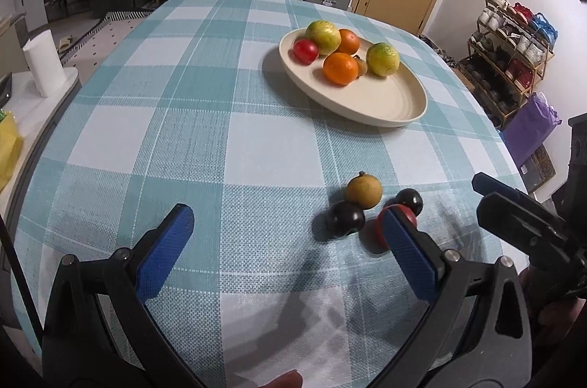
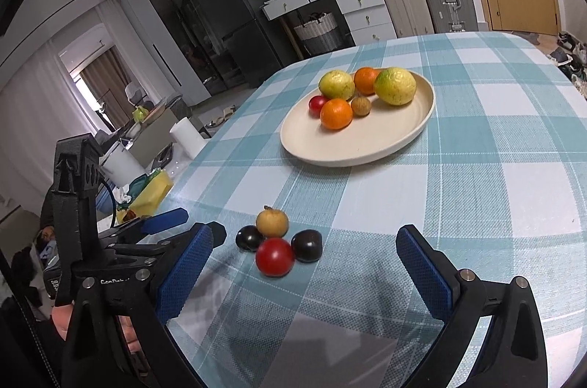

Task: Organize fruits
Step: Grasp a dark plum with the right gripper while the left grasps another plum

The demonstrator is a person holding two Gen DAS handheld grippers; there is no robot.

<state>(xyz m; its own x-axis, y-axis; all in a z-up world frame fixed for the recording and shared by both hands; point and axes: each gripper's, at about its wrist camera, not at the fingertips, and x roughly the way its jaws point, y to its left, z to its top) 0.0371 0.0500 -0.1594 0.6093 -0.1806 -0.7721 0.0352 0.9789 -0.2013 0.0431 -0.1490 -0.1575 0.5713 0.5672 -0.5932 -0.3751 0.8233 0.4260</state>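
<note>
Left gripper (image 1: 290,248): spread wide, holding nothing.
Right gripper (image 2: 304,270): spread wide, near the red tomato (image 2: 274,256).
Writing: "GenDe..." on its frame.

The tablecloth (image 2: 477,190) is teal-and-white plaid. On it sits a cream plate (image 2: 367,146) with two yellow-green citrus fruits (image 2: 395,86), two orange tangerines (image 2: 336,113) and a red tomato (image 2: 317,105). Nearer lie a tan longan (image 2: 272,223), two dark purple-black fruits (image 2: 307,245) and another red tomato (image 2: 274,256) — between blue gripper pads (image 2: 425,272).
</note>
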